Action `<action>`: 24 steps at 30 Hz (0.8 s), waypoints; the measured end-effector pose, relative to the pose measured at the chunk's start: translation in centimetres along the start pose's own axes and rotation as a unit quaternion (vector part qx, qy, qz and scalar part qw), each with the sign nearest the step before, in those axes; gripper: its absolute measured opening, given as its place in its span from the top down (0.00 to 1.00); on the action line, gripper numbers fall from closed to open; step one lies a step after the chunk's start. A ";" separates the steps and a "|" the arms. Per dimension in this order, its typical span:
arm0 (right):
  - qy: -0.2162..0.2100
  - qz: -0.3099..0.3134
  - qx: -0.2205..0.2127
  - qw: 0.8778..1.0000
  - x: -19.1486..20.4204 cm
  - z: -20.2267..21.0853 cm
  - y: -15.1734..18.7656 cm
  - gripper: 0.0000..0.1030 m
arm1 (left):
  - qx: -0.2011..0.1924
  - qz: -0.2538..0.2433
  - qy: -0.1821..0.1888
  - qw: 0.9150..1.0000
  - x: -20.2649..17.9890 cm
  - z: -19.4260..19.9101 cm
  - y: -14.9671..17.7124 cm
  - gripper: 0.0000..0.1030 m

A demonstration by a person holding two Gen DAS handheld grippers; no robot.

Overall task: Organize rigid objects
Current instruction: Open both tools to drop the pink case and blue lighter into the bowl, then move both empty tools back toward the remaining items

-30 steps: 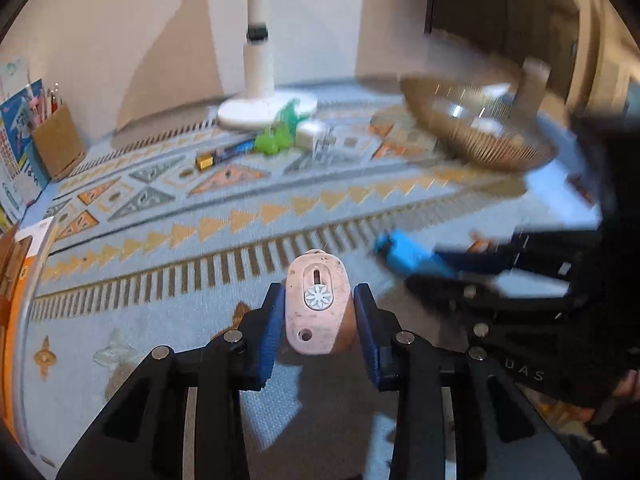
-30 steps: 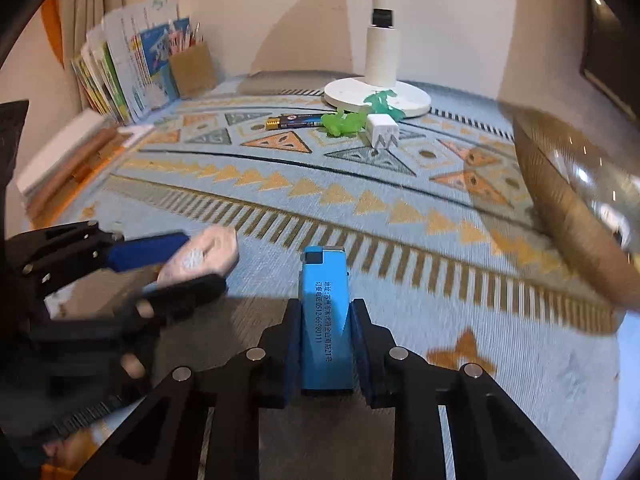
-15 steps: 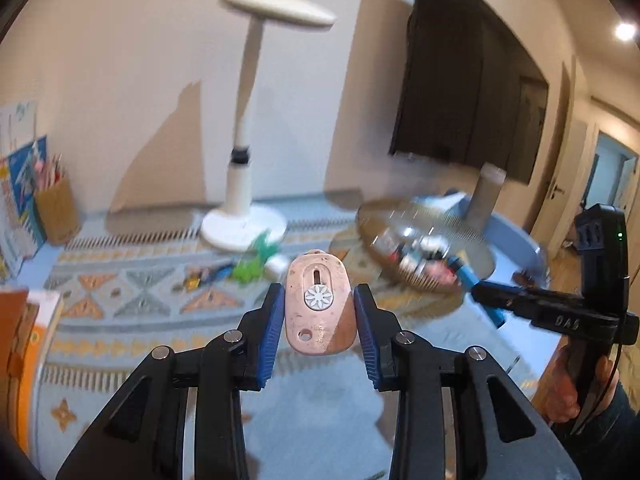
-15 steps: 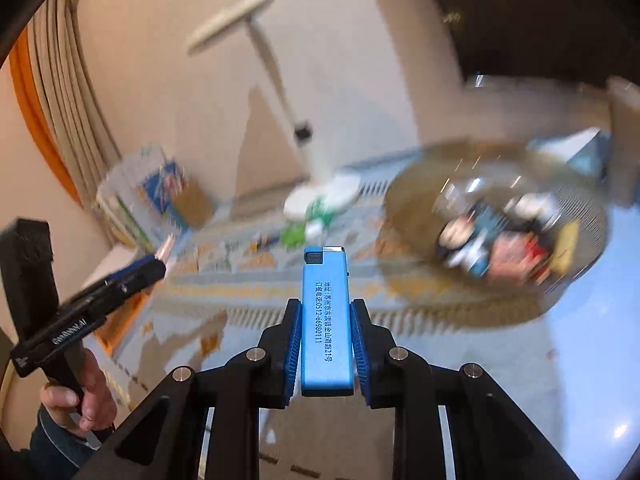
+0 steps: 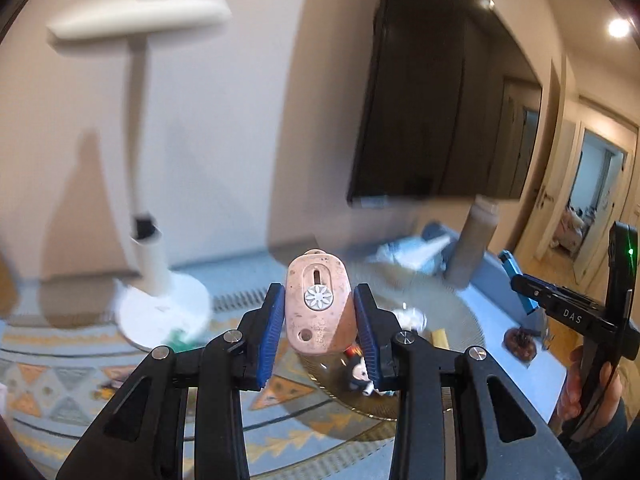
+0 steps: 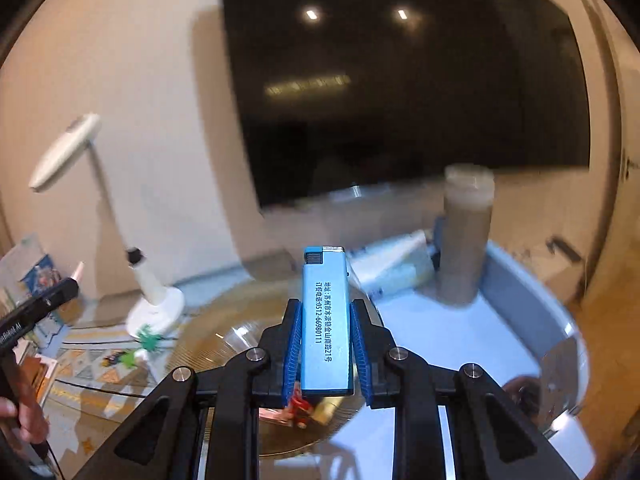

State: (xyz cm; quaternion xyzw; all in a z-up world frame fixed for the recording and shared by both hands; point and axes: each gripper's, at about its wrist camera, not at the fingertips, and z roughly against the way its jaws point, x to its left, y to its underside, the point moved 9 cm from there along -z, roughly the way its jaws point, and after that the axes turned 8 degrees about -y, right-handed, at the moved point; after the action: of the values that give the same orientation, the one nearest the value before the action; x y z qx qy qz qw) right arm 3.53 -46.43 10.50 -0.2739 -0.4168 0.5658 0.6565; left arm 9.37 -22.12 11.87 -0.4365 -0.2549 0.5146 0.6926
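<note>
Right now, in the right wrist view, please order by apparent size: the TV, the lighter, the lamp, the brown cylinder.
1. TV
2. lamp
3. lighter and cylinder: alike in apparent size, and the lighter, held in the right gripper, is much nearer the camera, so I leave them unranked.

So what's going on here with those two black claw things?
A person is tidying small items with a handheld gripper in each hand. The left gripper clamps a pink oval tag; the right gripper clamps a blue lighter. Both are held above a round wire basket that already has small items in it. Nothing is released yet.
</note>
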 end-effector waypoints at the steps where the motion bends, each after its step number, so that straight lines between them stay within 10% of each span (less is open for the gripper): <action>1: 0.006 -0.003 0.012 1.000 -0.6 -1.0 0.5 0.77 | 0.016 -0.004 0.002 1.000 -0.6 -1.6 0.8 0.69; 7: 0.016 -0.016 0.075 0.997 -2.1 -5.5 2.8 0.77 | 0.081 -0.017 0.054 0.995 -4.6 -7.5 4.8 0.68; 9: 0.007 -0.031 0.081 0.996 -2.2 -6.2 2.8 0.75 | 0.099 -0.020 0.052 0.994 -5.4 -8.3 5.2 0.40; 11: -0.010 -0.046 0.071 0.996 -2.3 -5.5 2.2 0.75 | 0.095 -0.021 0.040 0.994 -5.4 -7.9 4.9 0.36; 24: -0.148 0.005 0.037 0.988 10.4 2.6 2.9 0.52 | -0.003 0.025 -0.004 1.000 4.1 8.5 2.5 0.16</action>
State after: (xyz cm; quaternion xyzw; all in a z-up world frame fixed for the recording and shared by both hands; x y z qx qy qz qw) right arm -0.08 -36.04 11.81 -0.1647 -0.4863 0.6186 0.5947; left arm 2.70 -15.13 13.45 -0.4428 -0.2486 0.5327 0.6771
